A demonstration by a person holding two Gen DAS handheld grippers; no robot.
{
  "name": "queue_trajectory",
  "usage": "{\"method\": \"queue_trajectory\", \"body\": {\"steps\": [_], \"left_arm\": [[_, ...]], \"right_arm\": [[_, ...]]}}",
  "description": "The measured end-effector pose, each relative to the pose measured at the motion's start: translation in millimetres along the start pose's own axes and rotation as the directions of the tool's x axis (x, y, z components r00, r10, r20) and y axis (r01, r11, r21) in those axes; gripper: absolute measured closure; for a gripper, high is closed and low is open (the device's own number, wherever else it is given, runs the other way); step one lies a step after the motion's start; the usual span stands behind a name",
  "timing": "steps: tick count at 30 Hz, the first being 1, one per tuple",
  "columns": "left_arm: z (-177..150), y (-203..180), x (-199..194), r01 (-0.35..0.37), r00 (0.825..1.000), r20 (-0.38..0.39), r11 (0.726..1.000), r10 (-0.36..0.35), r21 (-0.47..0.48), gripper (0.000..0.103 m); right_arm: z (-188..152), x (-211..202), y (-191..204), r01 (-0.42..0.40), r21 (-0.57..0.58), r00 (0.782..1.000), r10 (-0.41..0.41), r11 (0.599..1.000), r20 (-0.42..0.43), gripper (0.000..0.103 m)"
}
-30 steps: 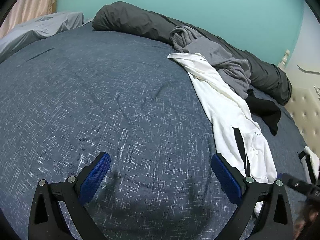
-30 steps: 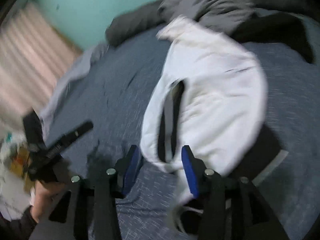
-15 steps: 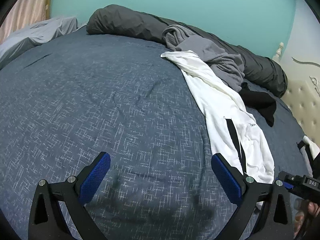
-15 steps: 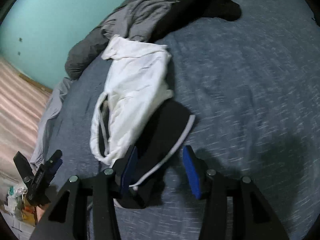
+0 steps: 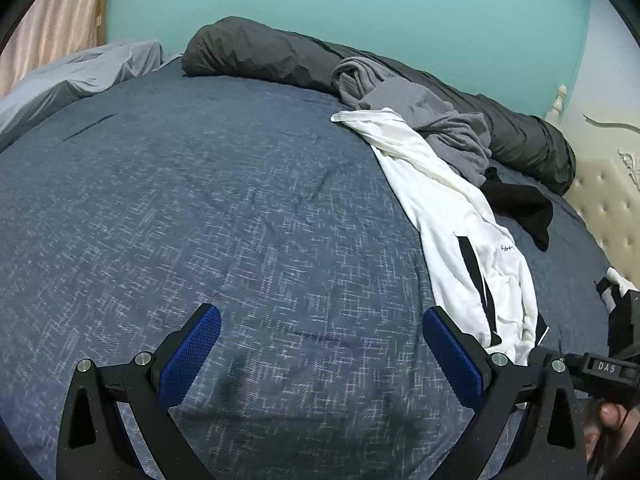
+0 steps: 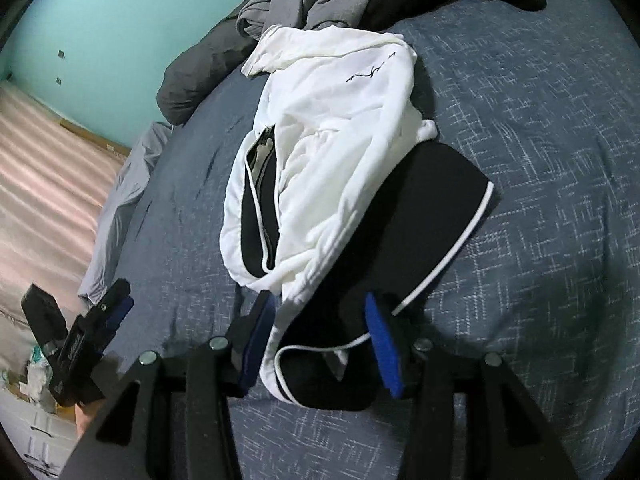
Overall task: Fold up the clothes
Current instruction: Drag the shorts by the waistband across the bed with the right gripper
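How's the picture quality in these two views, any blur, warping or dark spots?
Left wrist view: sharp, the bedspread bulging from fisheye warp, soft shadows near the left tool. Right wrist view: slightly soft, black corners, the white garment bright but not blown out.

"DAS" stands on the right gripper [image 5: 608, 368]; the white garment's [image 6: 340, 128] script is unreadable.

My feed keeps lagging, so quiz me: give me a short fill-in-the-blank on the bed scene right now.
1. The white garment with black panels lies on a ____ bedspread.
2. Between the left gripper fingers there is only ____.
3. The right gripper is closing around the hem of the ____ garment.
4. The wall behind the bed is ____.

Missing words: blue; bedspread; white; turquoise
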State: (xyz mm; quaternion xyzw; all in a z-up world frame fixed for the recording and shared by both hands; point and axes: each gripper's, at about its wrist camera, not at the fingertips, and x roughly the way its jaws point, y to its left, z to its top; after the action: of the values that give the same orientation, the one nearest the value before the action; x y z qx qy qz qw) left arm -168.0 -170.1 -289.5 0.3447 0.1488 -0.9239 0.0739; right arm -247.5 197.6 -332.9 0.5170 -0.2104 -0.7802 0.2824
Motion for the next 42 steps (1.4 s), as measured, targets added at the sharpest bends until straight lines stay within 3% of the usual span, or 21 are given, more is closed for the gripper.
{"method": "queue_trajectory", "body": {"steps": [1,4,10,14,17,18,20,21,27,29,32,36,39,42], "left_arm": [[-0.2,1.7,-1.9,-0.001,1.000,0.001,1.000,0.001,-0.002,0.000],[-0.2,4.6,-7.3,-0.003,1.000,0.006,1.000,0.003,0.001,0.000],[-2.5,7.0,-12.3,-0.007,1.000,0.006,1.000,0.007,0.007,0.000],[-2.3,7.2,-11.5,-0.008,1.000,0.003,1.000,0.008,0.009,0.000],[-1.6,6.3,-9.9,-0.004,1.000,-0.001,1.000,0.004,0.010,0.000],[-1.1,5.2,-9.2,-0.004,1.000,0.000,1.000,0.004,0.012,0.000],[-1.1,3.3,-8.0,0.000,1.000,-0.001,1.000,0.000,0.011,0.000],[-1.5,2.2,-7.7,0.002,1.000,-0.002,1.000,-0.002,0.012,0.000],[-3.7,-0.7,-6.4,-0.001,1.000,-0.009,1.000,0.001,0.026,0.000],[-3.9,-0.3,-5.6,-0.004,1.000,-0.011,1.000,0.004,0.026,0.000],[-4.0,-1.2,-4.1,-0.007,1.000,-0.012,1.000,0.007,0.026,0.000],[-4.1,-2.3,-3.1,-0.006,1.000,-0.014,1.000,0.006,0.029,0.000],[-4.2,-3.1,-2.5,-0.005,1.000,-0.015,0.999,0.006,0.031,0.000],[-4.2,-3.9,-1.9,-0.004,1.000,-0.017,0.999,0.005,0.033,0.000]], "right_arm": [[0.7,-2.2,1.6,-0.005,-0.008,1.000,0.005,1.000,0.006,0.078],[2.8,-10.4,7.8,0.006,-0.056,0.999,-0.004,0.998,0.034,0.092],[15.9,-12.8,24.5,-0.016,-0.130,0.999,0.023,0.991,0.047,0.092],[34.8,-5.8,33.1,0.034,-0.165,0.998,-0.023,0.986,0.065,0.092],[47.8,-10.2,27.7,0.069,-0.122,0.994,-0.058,0.990,0.090,0.092],[49.2,-11.5,24.5,0.082,-0.099,0.993,-0.073,0.992,0.092,0.090],[47.3,-12.5,14.0,0.135,-0.062,0.988,-0.130,0.989,0.079,0.068],[45.6,-11.9,7.9,0.153,-0.046,0.986,-0.150,0.987,0.071,0.051],[29.5,-14.2,-47.2,0.182,0.072,0.981,-0.186,0.981,0.053,0.048],[28.9,-13.6,-54.7,0.159,0.082,0.985,-0.164,0.984,0.061,0.051],[32.0,-7.5,-50.6,0.106,0.052,0.993,-0.109,0.993,0.049,0.064],[37.4,-1.6,-33.2,0.055,0.000,0.998,-0.055,0.998,0.036,0.095],[45.4,-3.4,-19.7,0.018,-0.021,0.998,-0.017,1.000,0.061,0.100],[54.5,-4.4,-7.9,0.036,-0.043,0.997,-0.033,0.998,0.070,0.100]]}}
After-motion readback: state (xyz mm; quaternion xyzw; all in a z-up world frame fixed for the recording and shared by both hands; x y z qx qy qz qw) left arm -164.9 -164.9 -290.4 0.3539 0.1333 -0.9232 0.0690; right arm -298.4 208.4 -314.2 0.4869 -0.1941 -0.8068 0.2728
